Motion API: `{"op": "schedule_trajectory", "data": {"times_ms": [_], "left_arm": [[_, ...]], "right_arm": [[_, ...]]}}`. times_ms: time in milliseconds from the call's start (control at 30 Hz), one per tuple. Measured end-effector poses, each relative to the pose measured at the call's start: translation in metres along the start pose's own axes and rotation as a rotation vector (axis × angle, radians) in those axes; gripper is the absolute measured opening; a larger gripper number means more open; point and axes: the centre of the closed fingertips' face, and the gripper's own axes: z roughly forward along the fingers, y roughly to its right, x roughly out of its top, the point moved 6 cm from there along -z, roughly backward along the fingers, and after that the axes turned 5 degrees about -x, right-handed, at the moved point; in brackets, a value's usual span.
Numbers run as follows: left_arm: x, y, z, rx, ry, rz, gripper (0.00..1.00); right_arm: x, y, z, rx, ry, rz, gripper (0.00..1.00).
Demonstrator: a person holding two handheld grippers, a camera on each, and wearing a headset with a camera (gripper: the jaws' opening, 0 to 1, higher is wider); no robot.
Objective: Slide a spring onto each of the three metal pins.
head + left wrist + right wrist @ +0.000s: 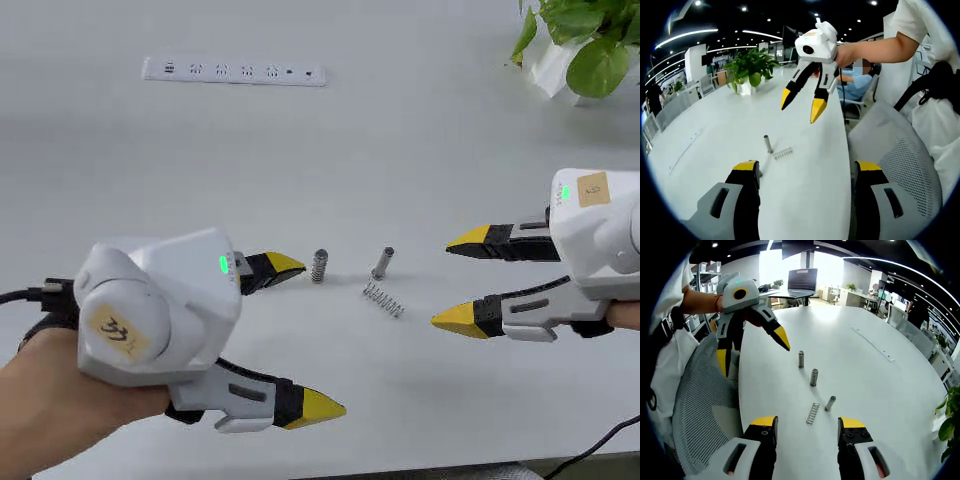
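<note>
A bare metal pin [383,263] stands on the white table [400,150], and a loose spring [383,299] lies flat just in front of it. Left of them a pin with a spring on it [319,265] stands upright. The right gripper view shows the bare pin [830,403], the loose spring [812,413] and two sprung pins [813,377] [801,359] in a row. My left gripper [305,337] is open and holds nothing, its upper jaw close to the sprung pin. At the right my right gripper [457,280] hangs open, apart from the loose spring.
A white power strip [235,72] lies at the far side of the table. A potted plant [580,45] stands at the far right corner. A grey mesh chair [900,150] is beside the table edge. A black cable [600,445] runs past the near right edge.
</note>
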Motion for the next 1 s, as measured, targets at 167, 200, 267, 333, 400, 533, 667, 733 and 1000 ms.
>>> {"op": "schedule_trajectory", "data": {"times_ms": [167, 200, 267, 333, 400, 533, 667, 733, 1000], "left_arm": [[0.003, 0.001, 0.013, -0.034, -0.03, 0.027, 0.75], [0.003, 0.001, 0.016, -0.038, -0.045, 0.037, 0.75], [0.004, 0.0, 0.02, -0.04, -0.066, 0.055, 0.75], [0.005, -0.003, 0.026, -0.032, -0.093, 0.067, 0.75], [0.006, -0.005, 0.032, -0.032, -0.121, 0.081, 0.74], [0.008, -0.007, 0.046, -0.037, -0.171, 0.104, 0.72], [0.005, -0.01, 0.058, -0.035, -0.224, 0.116, 0.71], [0.002, -0.014, 0.062, -0.022, -0.268, 0.122, 0.68], [-0.002, -0.022, 0.078, -0.01, -0.357, 0.142, 0.64]], "right_arm": [[-0.013, -0.004, -0.006, -0.016, 0.006, 0.035, 0.46], [-0.018, -0.005, -0.008, -0.02, 0.005, 0.046, 0.46], [-0.023, -0.005, -0.01, -0.026, 0.011, 0.07, 0.47], [-0.03, -0.006, -0.012, -0.033, 0.017, 0.092, 0.47], [-0.037, -0.008, -0.014, -0.041, 0.012, 0.104, 0.47], [-0.049, -0.012, -0.019, -0.05, 0.019, 0.138, 0.48], [-0.06, -0.015, -0.023, -0.056, 0.027, 0.155, 0.51], [-0.065, -0.018, -0.025, -0.055, 0.039, 0.159, 0.55], [-0.083, -0.025, -0.023, -0.044, 0.111, 0.182, 0.72]]}}
